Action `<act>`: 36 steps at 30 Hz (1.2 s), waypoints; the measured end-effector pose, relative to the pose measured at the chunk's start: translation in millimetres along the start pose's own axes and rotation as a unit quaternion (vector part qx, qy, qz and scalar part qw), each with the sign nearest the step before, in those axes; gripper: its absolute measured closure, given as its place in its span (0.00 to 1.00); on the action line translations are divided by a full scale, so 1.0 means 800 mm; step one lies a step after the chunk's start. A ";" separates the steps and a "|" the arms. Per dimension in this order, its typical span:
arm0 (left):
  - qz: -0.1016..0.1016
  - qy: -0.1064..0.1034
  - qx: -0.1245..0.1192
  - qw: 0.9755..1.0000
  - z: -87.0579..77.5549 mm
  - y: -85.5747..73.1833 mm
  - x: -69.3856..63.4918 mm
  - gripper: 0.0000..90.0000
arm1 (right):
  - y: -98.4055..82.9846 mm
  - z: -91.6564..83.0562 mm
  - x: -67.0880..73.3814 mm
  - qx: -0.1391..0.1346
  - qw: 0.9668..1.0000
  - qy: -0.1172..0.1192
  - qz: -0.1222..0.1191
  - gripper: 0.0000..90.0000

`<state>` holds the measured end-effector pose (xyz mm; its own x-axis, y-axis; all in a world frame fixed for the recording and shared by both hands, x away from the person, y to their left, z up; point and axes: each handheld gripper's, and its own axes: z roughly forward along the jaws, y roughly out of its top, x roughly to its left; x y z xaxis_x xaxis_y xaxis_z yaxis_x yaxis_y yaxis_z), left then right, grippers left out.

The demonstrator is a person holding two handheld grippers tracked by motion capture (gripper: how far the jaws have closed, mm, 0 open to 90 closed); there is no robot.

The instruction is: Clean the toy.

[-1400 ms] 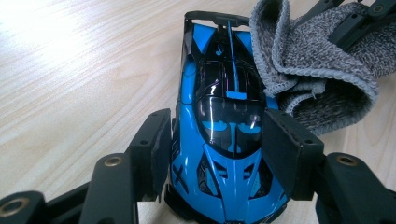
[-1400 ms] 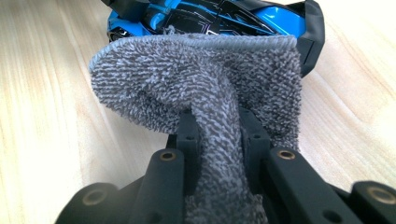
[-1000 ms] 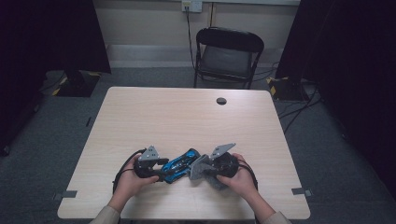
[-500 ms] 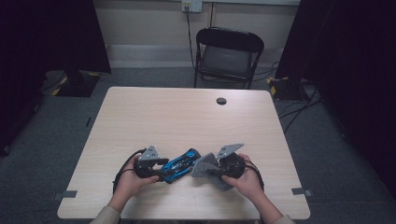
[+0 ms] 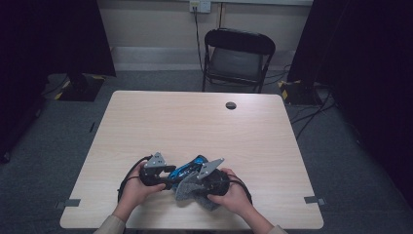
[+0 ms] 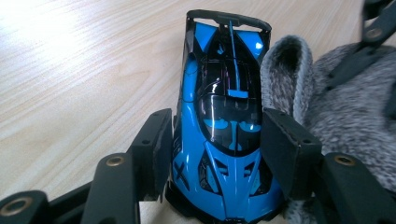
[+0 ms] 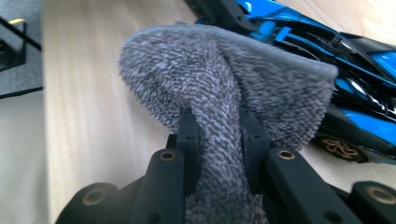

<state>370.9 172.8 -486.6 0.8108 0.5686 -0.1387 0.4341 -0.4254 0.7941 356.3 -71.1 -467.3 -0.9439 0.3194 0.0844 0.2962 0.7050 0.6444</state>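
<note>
Toy car and cloth at near counter (image 5: 146, 122) edge.
My left tongs (image 6: 215, 154) pinch the blue toy race car (image 6: 224, 116); my right tongs (image 7: 217, 128) pinch the grey cloth (image 7: 224, 84) against its side.

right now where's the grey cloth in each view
high view: grey cloth at the near table edge, under the right gripper.
left gripper view: at the right edge, beside the blue toy car.
right gripper view: centre, pinched in the jaws.
shared landmark: the car, touching the cloth.
</note>
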 end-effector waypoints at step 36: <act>-0.001 0.000 -0.003 1.000 0.000 -0.001 0.000 0.50 | -0.046 -0.046 -0.060 0.005 0.995 -0.078 0.066 0.83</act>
<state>370.3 173.3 -487.3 0.8098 0.5697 -0.1400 0.4334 -0.4201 0.7973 385.1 -135.6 -467.5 -0.8625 0.5036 0.0490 0.4187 0.6561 0.6278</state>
